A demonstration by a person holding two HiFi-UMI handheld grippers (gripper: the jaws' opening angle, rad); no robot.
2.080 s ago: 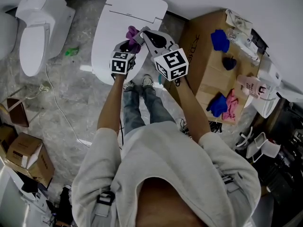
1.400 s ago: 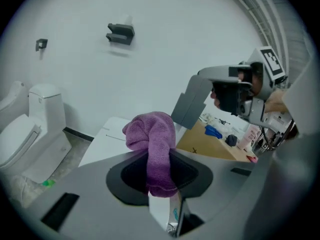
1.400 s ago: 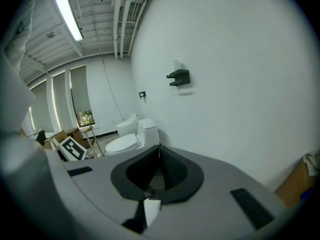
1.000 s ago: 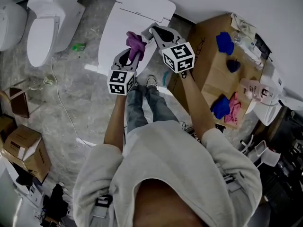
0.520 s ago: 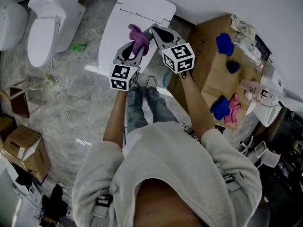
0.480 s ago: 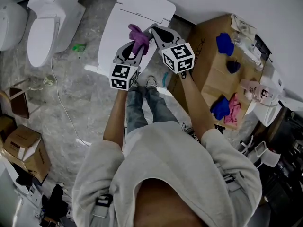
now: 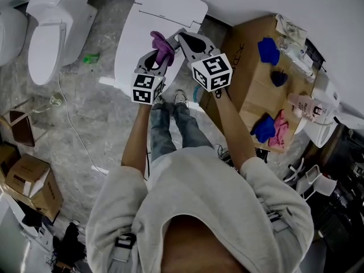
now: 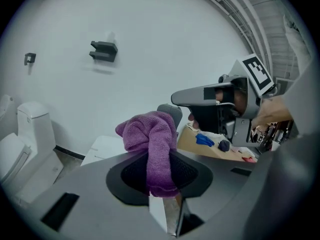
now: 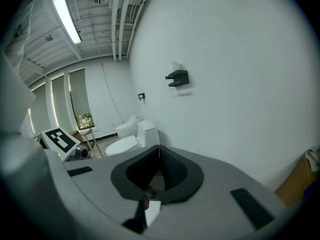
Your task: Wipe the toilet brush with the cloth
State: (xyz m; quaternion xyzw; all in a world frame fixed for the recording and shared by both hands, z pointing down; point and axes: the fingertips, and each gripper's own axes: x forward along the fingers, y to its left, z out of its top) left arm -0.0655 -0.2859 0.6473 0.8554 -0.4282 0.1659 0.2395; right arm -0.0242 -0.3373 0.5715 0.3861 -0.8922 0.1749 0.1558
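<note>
Both arms stretch forward from the body, the left forearm (image 7: 135, 144) and the right forearm (image 7: 228, 127) bare below pale sleeves. The 2 grippers sit close side by side at the far end. The left gripper (image 7: 157, 47) has its fingers clamped on a purple cloth (image 8: 152, 134) that bunches above them. The right gripper (image 7: 178, 36), just right of it and slightly farther, has its fingers pressed together, tips touching.

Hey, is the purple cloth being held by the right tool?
No, the purple cloth is pinched between the jaws of the left tool, with its bunched end sticking out above them.
</note>
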